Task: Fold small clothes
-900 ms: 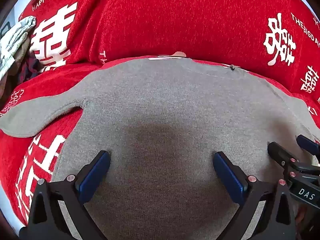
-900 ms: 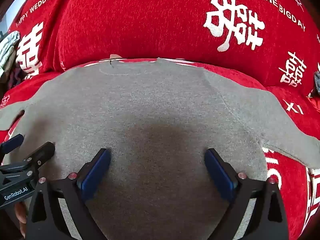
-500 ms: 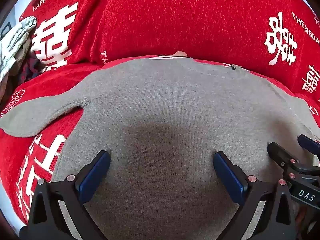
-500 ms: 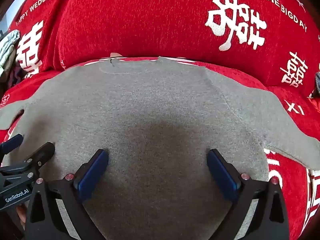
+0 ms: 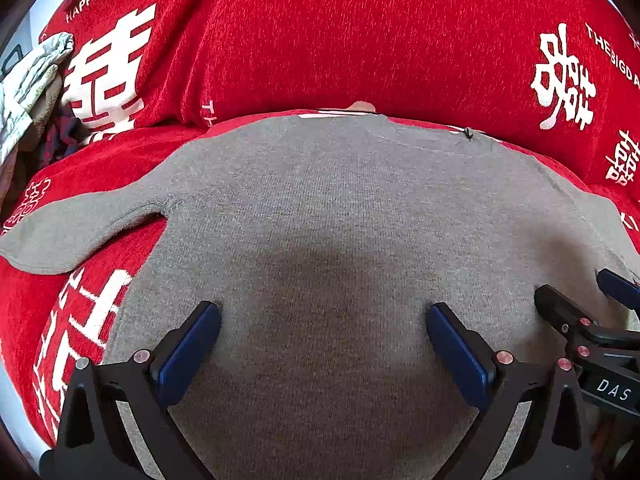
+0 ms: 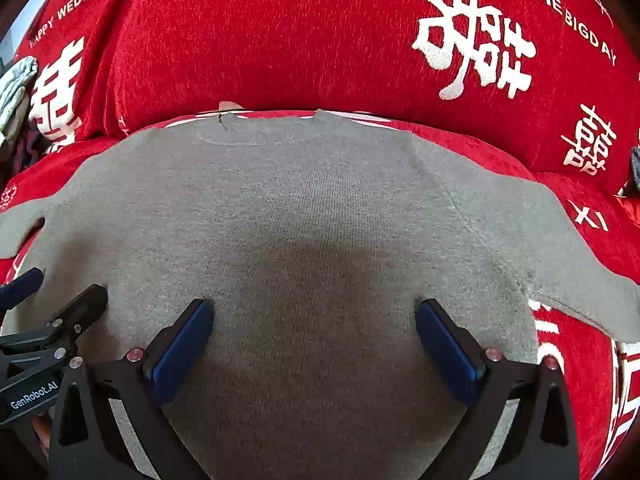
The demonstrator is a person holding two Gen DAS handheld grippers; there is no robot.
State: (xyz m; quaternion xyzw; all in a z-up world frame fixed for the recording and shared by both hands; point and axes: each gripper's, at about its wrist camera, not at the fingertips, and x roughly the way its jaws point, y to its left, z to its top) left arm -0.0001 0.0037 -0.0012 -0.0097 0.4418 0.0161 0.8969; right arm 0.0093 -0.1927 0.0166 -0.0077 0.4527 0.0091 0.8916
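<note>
A small grey knit sweater (image 5: 340, 208) lies flat on a red sofa seat, collar away from me and both sleeves spread out; it also shows in the right wrist view (image 6: 320, 208). My left gripper (image 5: 323, 312) is open and empty, its blue pads wide apart just above the sweater's lower body. My right gripper (image 6: 314, 310) is open and empty over the same lower part, to the right of the left one. Each gripper shows at the edge of the other's view: the right gripper (image 5: 584, 304) and the left gripper (image 6: 56, 300).
The red sofa cover (image 5: 360, 40) with white characters rises as a backrest behind the sweater. A pile of other clothes (image 5: 28, 88) lies at the far left. A dark item (image 6: 634, 168) sits at the right edge.
Almost nothing: both grippers stay open over the sweater, with only a slight shift of the right wrist view.
</note>
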